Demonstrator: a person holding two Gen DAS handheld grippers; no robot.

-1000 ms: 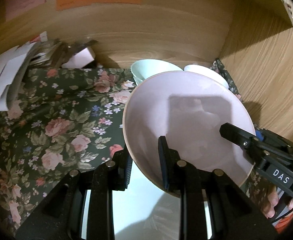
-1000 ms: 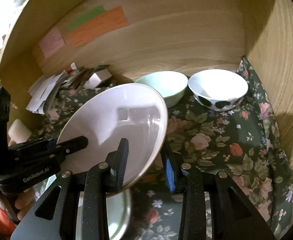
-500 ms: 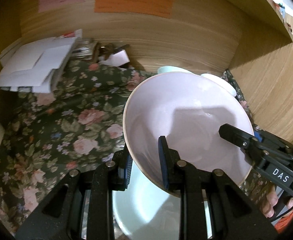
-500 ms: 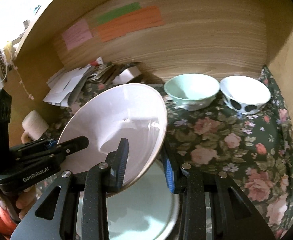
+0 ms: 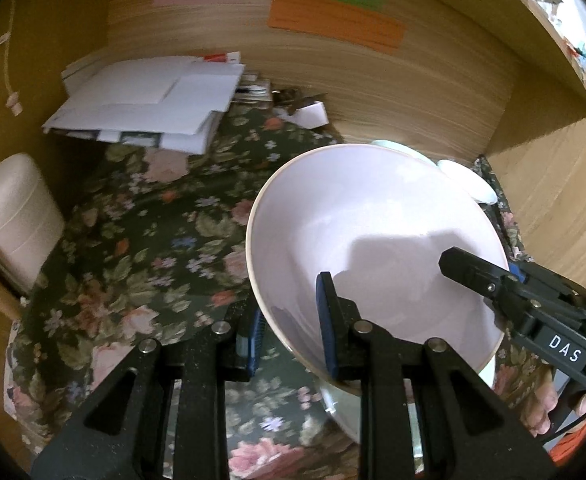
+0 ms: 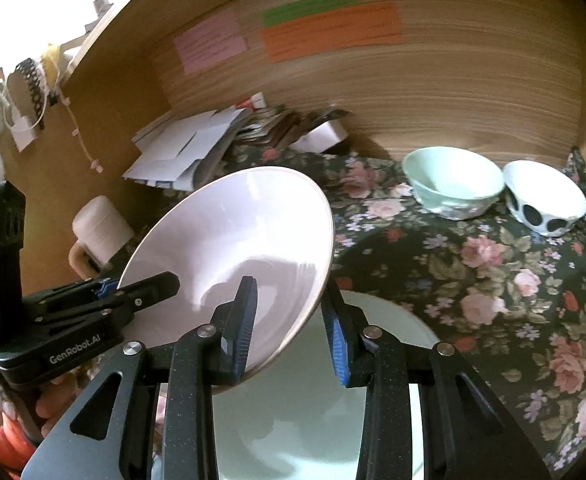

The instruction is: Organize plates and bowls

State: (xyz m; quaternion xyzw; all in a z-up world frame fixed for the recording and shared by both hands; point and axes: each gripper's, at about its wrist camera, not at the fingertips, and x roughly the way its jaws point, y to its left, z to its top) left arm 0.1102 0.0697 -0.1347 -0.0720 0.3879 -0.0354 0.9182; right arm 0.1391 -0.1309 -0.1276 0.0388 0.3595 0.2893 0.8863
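Both grippers hold one pale pink plate [image 5: 373, 232] by opposite rims, lifted above the floral cloth. My left gripper [image 5: 289, 332] is shut on its near rim; the plate also shows in the right wrist view [image 6: 229, 248], where my right gripper [image 6: 293, 324] is shut on its rim. Under it lies a pale green plate [image 6: 305, 412], its edge also in the left wrist view [image 5: 345, 404]. A mint bowl [image 6: 453, 184] and a white bowl with dark spots [image 6: 545, 200] stand at the back right.
A floral cloth [image 6: 493, 288] covers the shelf inside a wooden cubby. A paper pile [image 5: 149, 100] lies at the back left, a cream mug [image 5: 17, 216] at the left. The wooden side wall [image 5: 553, 200] is close on the right.
Both grippers have pulled back and up with the pink plate; the bowls now sit farther away and more of the left side, with papers and mug, has come into view.
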